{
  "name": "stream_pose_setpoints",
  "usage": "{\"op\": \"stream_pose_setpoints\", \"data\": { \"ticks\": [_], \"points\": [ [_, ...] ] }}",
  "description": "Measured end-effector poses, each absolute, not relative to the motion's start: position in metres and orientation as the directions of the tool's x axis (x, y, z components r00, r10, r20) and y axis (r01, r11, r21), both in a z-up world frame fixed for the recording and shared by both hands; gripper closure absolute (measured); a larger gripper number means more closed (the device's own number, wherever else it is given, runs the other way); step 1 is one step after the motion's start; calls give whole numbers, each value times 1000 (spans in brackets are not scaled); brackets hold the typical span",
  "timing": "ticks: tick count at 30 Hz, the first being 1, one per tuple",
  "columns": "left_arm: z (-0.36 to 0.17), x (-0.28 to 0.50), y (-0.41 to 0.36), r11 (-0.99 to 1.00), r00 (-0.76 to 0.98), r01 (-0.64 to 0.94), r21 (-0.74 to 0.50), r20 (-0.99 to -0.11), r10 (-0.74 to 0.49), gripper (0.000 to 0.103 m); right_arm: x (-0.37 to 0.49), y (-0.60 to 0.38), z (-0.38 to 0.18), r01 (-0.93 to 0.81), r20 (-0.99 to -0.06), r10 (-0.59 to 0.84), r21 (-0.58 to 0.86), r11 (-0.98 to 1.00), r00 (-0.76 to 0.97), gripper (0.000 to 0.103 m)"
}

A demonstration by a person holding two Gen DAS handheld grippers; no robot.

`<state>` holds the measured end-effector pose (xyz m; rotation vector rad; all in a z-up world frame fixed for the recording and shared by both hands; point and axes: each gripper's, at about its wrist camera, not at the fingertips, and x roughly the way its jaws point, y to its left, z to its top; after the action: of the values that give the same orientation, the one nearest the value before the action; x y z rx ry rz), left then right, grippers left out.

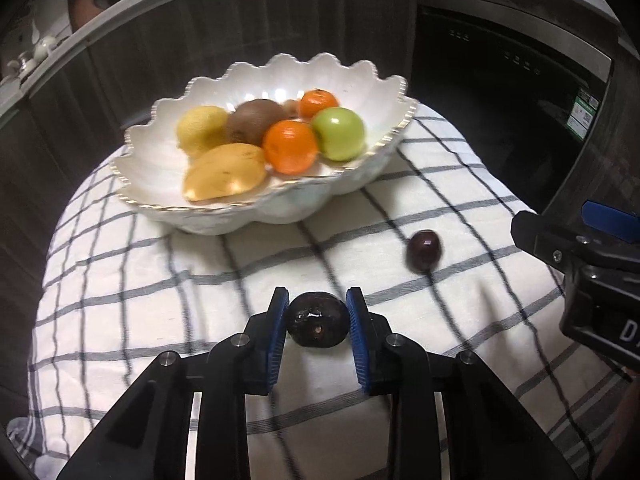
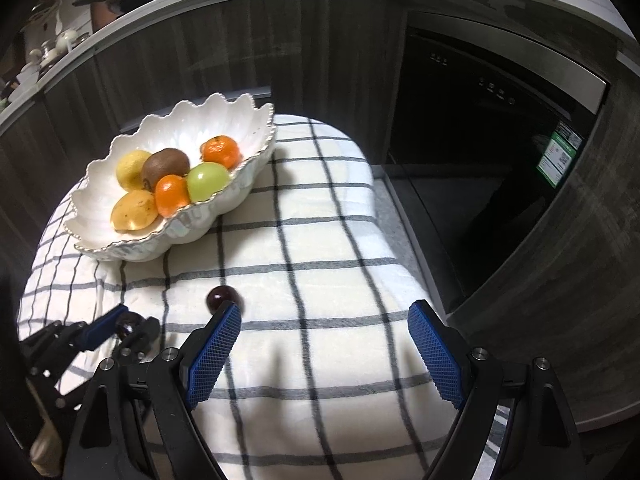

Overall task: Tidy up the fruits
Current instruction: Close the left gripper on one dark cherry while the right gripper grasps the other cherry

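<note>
My left gripper (image 1: 317,300) is shut on a dark, wrinkled round fruit (image 1: 316,322), held just above the checked cloth (image 1: 120,280) with both blue pads against its sides. A second dark fruit, smooth and plum-like (image 1: 424,255) (image 2: 224,299), lies on the cloth to the right. Behind them a white scalloped bowl (image 1: 352,184) (image 2: 132,248) holds a lemon, a kiwi, a mango, two oranges and a green apple. My right gripper (image 2: 325,312) stands open over bare cloth, with the plum-like fruit just beyond its left fingertip. In the right wrist view the left gripper (image 2: 120,326) shows at lower left.
The cloth covers a small raised surface that drops off at the right toward a dark appliance front (image 2: 480,160). Dark wood cabinet doors (image 2: 328,48) stand behind the bowl. A counter above carries pans and crockery.
</note>
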<state>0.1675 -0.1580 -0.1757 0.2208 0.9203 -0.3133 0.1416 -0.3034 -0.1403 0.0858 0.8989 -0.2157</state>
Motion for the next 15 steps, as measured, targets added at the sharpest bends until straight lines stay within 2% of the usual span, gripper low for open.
{"op": "stream_pose_setpoints", "data": {
  "ticks": [15],
  "points": [
    [-172,180,-103,966,593,246,77,-801,-87,74,180,-258,-166,106,-820,-94,-41,993,564,18]
  ]
}}
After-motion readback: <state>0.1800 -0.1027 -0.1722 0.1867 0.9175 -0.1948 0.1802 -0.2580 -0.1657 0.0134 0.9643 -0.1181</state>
